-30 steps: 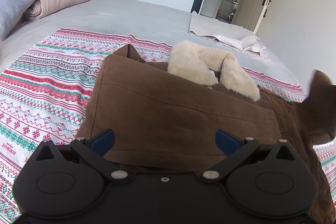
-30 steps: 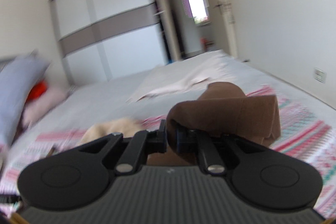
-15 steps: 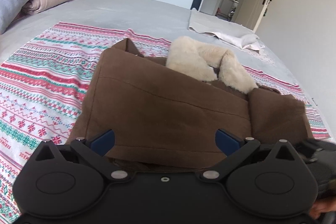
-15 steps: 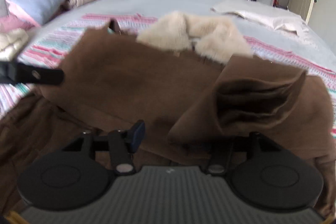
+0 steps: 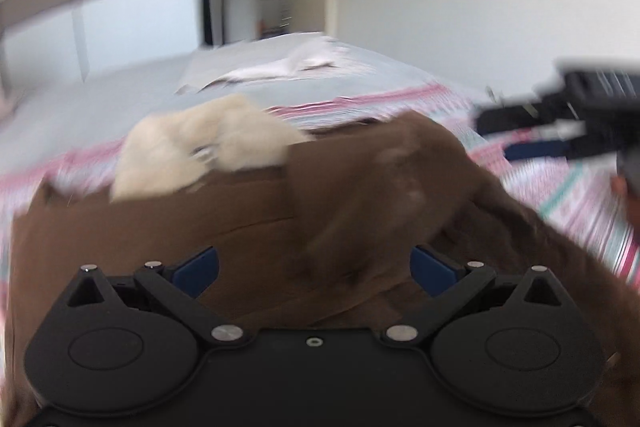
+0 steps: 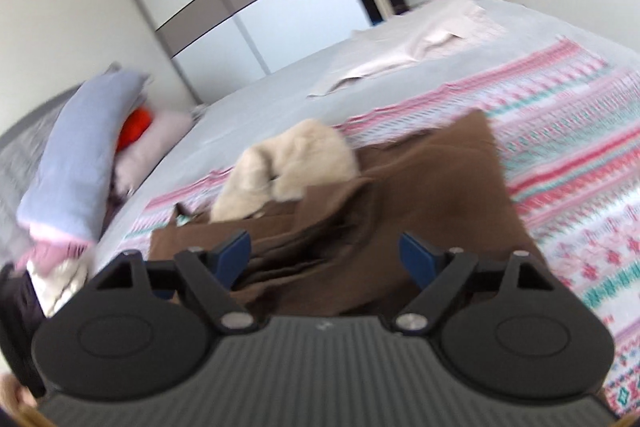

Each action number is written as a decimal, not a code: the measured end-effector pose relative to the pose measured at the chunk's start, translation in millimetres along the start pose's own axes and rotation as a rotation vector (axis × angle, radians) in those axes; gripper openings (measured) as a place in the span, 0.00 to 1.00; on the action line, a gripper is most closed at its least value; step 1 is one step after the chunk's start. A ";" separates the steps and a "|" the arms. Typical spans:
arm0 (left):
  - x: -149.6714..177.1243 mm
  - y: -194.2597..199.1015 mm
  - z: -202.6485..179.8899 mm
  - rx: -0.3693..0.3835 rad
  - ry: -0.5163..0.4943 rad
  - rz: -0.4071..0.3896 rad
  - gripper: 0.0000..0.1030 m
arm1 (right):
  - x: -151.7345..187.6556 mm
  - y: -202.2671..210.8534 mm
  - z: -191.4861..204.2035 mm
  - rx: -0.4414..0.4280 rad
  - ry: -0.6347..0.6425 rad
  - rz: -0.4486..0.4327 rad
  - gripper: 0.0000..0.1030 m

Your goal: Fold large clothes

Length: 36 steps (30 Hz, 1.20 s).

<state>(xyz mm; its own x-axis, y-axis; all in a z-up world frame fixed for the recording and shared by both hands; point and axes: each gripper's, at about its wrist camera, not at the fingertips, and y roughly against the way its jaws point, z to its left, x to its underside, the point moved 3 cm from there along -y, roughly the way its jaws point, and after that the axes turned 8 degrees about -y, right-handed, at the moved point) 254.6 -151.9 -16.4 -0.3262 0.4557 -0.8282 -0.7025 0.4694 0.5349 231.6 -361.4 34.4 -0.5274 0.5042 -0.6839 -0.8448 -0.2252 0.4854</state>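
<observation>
The left wrist view is smeared by motion, so the brown coat (image 5: 168, 235) and its cream fleece collar (image 5: 200, 155) show only as soft shapes. The coat's near hem is hidden behind both gripper bodies. The right gripper (image 5: 532, 135) enters that view at the far right, blurred and cut off by the edge.

The left gripper (image 5: 314, 267) has its blue fingers (image 5: 196, 267) wide apart above the coat, gripping nothing. The right gripper's jaws are opening, its fingers (image 6: 234, 255) spread over the folded cloth without pinching it.

The coat lies partly folded on a pink and teal patterned blanket (image 6: 580, 163), spread over a grey bed (image 6: 280, 87). A pale cloth (image 6: 408, 47) lies farther off. Pillows (image 6: 80, 155) are piled at the left, before a white sliding wardrobe (image 6: 256, 11).
</observation>
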 end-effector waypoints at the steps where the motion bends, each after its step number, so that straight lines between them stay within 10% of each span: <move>1: -3.7 -7.6 -11.1 -0.017 -0.048 0.003 1.00 | -0.8 0.4 -8.2 0.008 -0.021 0.000 0.80; 4: -15.9 -27.2 -25.4 -0.057 -0.062 0.008 0.98 | -2.0 -3.5 -25.4 0.046 -0.044 0.003 0.80; 6: -23.1 -35.1 -23.0 -0.052 -0.009 0.001 0.73 | -0.9 -4.6 -36.0 0.065 -0.054 0.000 0.80; 8: -27.3 -37.1 -14.3 -0.064 0.071 -0.009 0.26 | -0.9 -5.1 -45.3 0.068 -0.078 -0.005 0.80; 9: -27.4 -31.4 -6.5 -0.111 0.137 -0.043 0.22 | -1.0 -3.9 -50.0 0.066 -0.092 -0.007 0.80; 13: -6.5 5.1 38.5 -0.312 0.454 -0.117 0.22 | -2.8 -4.9 -63.6 0.086 -0.113 -0.021 0.80; 22: 71.5 17.7 141.8 -0.164 0.882 -0.066 0.32 | -1.5 -6.9 -99.4 0.158 -0.213 -0.038 0.80; 31: 62.5 -50.9 135.0 0.073 0.843 0.098 0.32 | -3.3 -6.6 -103.6 0.166 -0.239 -0.052 0.80; 36: 49.2 -65.1 124.3 0.015 0.777 0.089 0.25 | -6.8 -2.9 -111.0 0.181 -0.254 -0.083 0.83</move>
<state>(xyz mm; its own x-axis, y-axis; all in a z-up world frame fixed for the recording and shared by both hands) 362.9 -66.0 -71.3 -0.7342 -0.1655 -0.6584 -0.6460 0.4683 0.6027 227.5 -456.7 -22.9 -0.3981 0.7119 -0.5786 -0.8422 -0.0337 0.5380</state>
